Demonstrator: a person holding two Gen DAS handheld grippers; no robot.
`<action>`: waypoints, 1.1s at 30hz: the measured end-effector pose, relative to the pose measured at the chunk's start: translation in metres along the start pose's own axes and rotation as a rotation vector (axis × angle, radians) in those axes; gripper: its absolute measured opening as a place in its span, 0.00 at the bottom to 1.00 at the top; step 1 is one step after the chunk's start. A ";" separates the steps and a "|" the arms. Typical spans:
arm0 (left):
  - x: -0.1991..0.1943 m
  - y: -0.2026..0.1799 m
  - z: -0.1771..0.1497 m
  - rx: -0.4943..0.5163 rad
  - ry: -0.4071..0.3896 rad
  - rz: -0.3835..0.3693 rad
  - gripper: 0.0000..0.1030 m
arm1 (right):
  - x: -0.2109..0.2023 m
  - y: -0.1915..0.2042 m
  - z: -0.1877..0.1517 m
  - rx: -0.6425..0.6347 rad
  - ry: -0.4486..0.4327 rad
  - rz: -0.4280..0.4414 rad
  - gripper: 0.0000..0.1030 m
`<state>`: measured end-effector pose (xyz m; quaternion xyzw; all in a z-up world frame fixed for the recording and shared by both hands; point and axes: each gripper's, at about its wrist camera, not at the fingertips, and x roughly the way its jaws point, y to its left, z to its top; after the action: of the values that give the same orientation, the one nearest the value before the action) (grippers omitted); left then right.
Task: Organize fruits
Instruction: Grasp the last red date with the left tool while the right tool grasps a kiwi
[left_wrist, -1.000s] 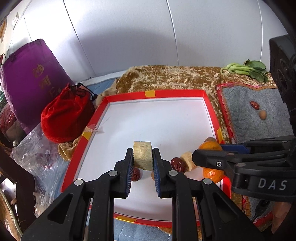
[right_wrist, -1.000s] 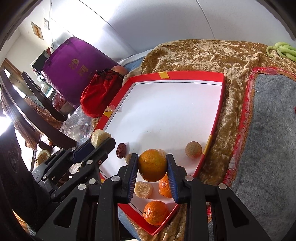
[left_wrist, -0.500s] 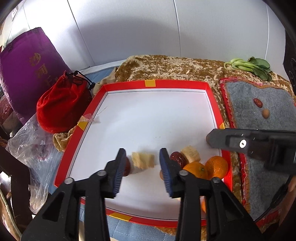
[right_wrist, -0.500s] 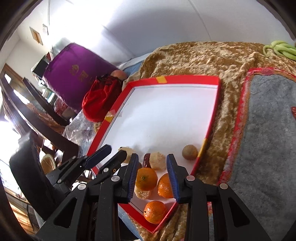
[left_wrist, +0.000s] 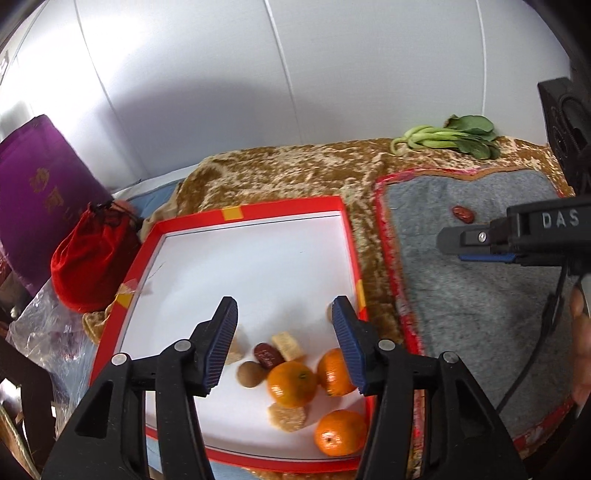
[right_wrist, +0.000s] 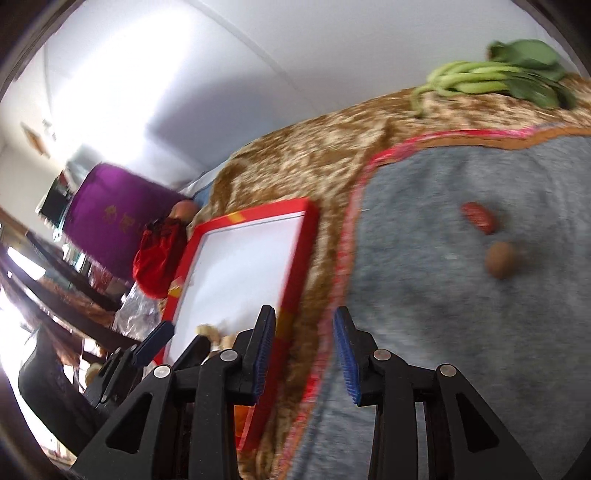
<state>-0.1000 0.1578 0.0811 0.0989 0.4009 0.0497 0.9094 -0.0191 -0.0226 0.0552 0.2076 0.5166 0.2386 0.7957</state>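
Both tongs have let go: left tongs (left_wrist: 283, 341) just widened off the yellowish chunk (left_wrist: 233, 347), right tongs (right_wrist: 306, 354) empty, swung toward the jujube (right_wrist: 478, 218).

Tray (left_wrist: 347, 236) left, mat (left_wrist: 472, 295) right, side by side. Oranges (left_wrist: 291, 384) + other fruit bunched in tray's near-right corner. Date (left_wrist: 463, 214) on mat, far end. Greens (left_wrist: 450, 138) behind mat.

Gold cloth (left_wrist: 280, 166) carrying tray and mat
Red tray (left_wrist: 288, 210) centre, grey mat (left_wrist: 480, 295) right, greens (left_wrist: 450, 136) upper right.
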 end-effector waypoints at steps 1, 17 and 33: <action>-0.001 -0.004 0.001 0.005 -0.002 -0.006 0.51 | -0.005 -0.012 0.003 0.030 -0.008 -0.016 0.34; -0.001 -0.042 0.004 0.106 -0.005 -0.043 0.53 | -0.009 -0.104 0.032 0.287 -0.057 -0.196 0.34; 0.044 -0.124 0.093 0.114 0.090 -0.344 0.53 | -0.072 -0.147 0.026 0.457 -0.168 -0.201 0.23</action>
<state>-0.0006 0.0314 0.0834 0.0778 0.4543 -0.1248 0.8786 0.0041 -0.1855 0.0327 0.3487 0.5074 0.0176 0.7878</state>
